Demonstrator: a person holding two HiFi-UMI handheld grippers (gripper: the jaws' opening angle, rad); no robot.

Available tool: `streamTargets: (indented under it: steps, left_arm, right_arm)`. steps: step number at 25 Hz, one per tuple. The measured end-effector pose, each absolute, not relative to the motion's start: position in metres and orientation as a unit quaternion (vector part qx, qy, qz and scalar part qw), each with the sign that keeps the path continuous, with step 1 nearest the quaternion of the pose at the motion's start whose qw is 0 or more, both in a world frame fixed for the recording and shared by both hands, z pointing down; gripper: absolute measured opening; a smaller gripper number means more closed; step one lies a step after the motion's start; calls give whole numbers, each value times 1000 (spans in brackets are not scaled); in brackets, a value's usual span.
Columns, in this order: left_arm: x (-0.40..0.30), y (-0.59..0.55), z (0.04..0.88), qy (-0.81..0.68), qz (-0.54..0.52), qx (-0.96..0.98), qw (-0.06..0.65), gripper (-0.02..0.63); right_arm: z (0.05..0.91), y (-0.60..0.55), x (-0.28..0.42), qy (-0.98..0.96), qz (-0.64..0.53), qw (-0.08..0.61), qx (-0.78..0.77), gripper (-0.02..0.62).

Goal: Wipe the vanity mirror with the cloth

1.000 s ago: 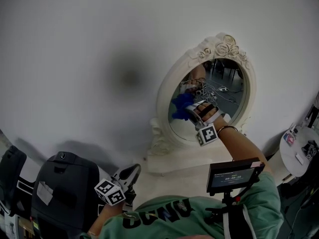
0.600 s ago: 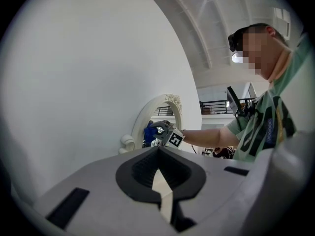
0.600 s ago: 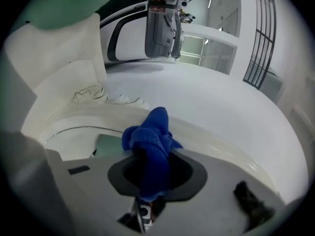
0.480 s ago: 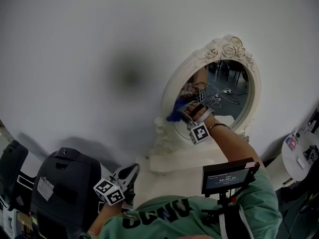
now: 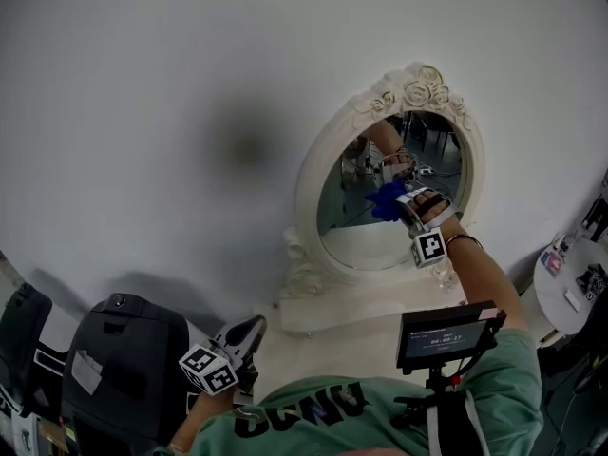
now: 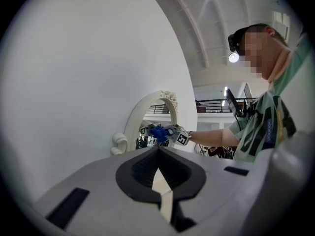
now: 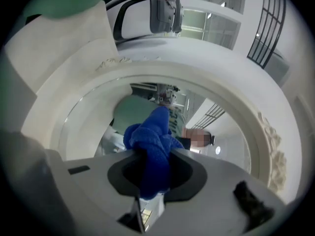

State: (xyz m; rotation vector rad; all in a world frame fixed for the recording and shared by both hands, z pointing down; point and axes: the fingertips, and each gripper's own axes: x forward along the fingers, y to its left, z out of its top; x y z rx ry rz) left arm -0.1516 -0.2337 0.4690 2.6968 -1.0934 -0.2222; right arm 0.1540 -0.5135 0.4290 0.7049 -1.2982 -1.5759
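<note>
- Your right gripper (image 5: 403,203) is pinching the blue cloth (image 5: 385,200), pressing it against the vanity mirror (image 5: 353,234).
- Your left gripper (image 5: 249,334) is hanging low, jaws pressed together on nothing.

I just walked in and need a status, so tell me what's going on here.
A person is wiping the vanity mirror. The right tool is shut on a blue cloth and holds it against the glass, toward its right side. The left tool, shut and empty, hangs low by the person's body, apart from the mirror, next to a black case.
</note>
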Motion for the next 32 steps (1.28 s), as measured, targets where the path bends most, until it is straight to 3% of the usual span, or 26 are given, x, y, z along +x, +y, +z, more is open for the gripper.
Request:
streamTargets:
  steps: [9, 17, 20, 26, 32]
  left_arm:
    - [-142, -236, 469, -367, -71, 921, 114, 6]
    - [-145, -234, 468, -372, -74, 918, 111, 6]
    - [-148, -234, 468, -374, -73, 918, 112, 6]
    - [-147, -235, 465, -373, -77, 918, 109, 6]
    - [-155, -231, 465, -381, -77, 915, 109, 6]
  right_arm:
    - [425, -536, 368, -440, -495, 639, 391, 71]
    - [430, -548, 372, -432, -481, 636, 421, 71]
    - [420, -534, 315, -463, -523, 590, 404, 71]
    - [423, -488, 100, -540, -654, 436, 301, 71]
    - [479, -465, -30, -581, -686, 388, 203, 71]
